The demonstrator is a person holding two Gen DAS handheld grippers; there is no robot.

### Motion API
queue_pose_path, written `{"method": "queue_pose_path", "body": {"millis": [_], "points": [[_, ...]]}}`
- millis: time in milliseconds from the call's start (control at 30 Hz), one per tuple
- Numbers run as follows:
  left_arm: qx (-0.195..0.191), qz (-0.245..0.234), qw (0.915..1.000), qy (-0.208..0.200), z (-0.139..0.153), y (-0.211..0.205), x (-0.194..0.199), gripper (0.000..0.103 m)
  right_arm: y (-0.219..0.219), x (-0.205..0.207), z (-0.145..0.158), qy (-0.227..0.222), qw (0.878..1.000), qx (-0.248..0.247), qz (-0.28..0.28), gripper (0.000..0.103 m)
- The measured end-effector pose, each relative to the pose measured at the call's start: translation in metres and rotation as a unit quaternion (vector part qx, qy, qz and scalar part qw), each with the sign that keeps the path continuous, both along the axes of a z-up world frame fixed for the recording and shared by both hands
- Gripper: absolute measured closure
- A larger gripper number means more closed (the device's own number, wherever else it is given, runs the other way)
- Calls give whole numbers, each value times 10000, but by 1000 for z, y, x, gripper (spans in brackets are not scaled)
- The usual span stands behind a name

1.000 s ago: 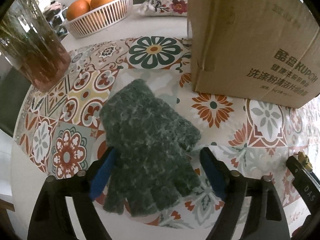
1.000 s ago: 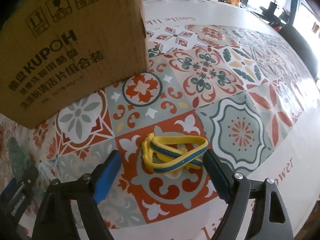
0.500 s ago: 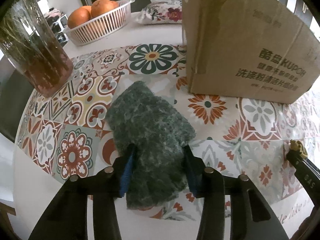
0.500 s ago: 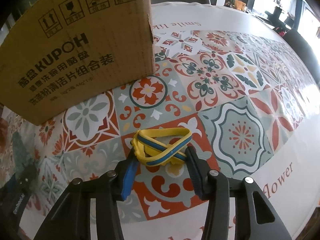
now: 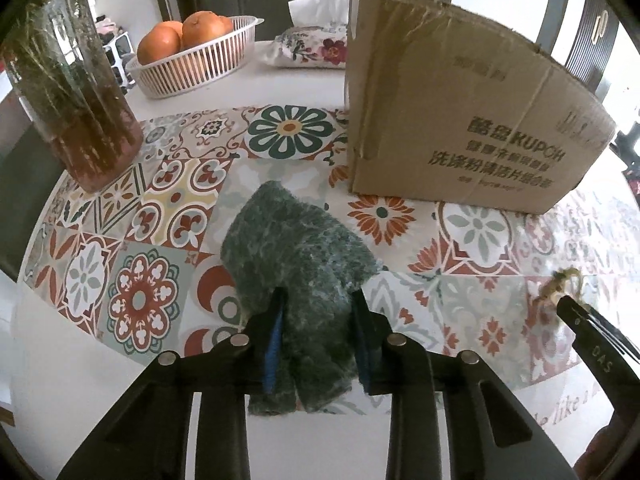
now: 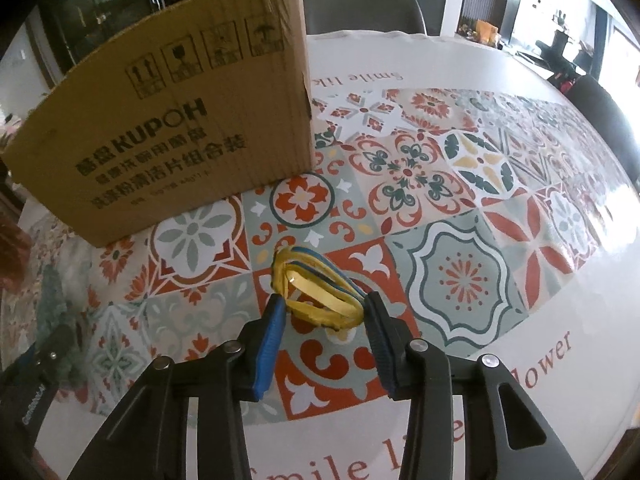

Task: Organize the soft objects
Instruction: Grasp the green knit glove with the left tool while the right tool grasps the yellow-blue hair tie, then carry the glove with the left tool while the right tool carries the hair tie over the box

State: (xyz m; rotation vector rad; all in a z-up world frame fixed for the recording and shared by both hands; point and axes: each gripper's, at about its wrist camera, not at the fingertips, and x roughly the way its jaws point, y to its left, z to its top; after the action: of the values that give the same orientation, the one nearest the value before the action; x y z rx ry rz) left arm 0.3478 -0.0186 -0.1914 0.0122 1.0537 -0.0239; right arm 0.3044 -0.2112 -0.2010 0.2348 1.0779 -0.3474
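Observation:
My left gripper [image 5: 318, 300] is shut on a fuzzy dark green glove [image 5: 296, 248] and holds it bunched up above the patterned tablecloth [image 5: 168, 208]. My right gripper [image 6: 322, 306] is shut on a yellow and blue elastic band [image 6: 316, 284], squeezed into a folded loop and lifted off the cloth. The open cardboard box [image 5: 460, 120] stands just ahead and to the right of the glove; in the right wrist view the box [image 6: 180, 140] is ahead on the left.
A glass vase with dried stems [image 5: 72, 92] stands at the left. A white basket of oranges [image 5: 192, 60] and a floral tissue pouch [image 5: 316, 46] are at the back. The other gripper's tip [image 5: 592, 340] shows at the right. Dark chairs [image 6: 360, 12] line the table's far side.
Both grippers have closed, the left on the glove and the right on the band. Both have then risen from the table with their objects.

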Motion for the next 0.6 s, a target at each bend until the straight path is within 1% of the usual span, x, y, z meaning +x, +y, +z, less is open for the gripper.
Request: {"method": "queue_pose_path", "body": {"millis": [200, 300, 467, 600], "points": [[-10, -76, 10000, -33, 2, -5, -2, 78, 1, -2, 1, -10, 10000, 41, 34, 74], [-96, -61, 9999, -47, 4, -5, -5, 78, -1, 0, 1, -55, 10000, 11, 62, 74], [-124, -99, 9997, -166, 11, -6, -6, 80, -4, 1, 3, -124, 9999, 5, 101, 75], [-163, -128, 9994, -279, 18, -7, -9, 81, -1, -2, 11, -242, 9996, -56, 150, 75]]}}
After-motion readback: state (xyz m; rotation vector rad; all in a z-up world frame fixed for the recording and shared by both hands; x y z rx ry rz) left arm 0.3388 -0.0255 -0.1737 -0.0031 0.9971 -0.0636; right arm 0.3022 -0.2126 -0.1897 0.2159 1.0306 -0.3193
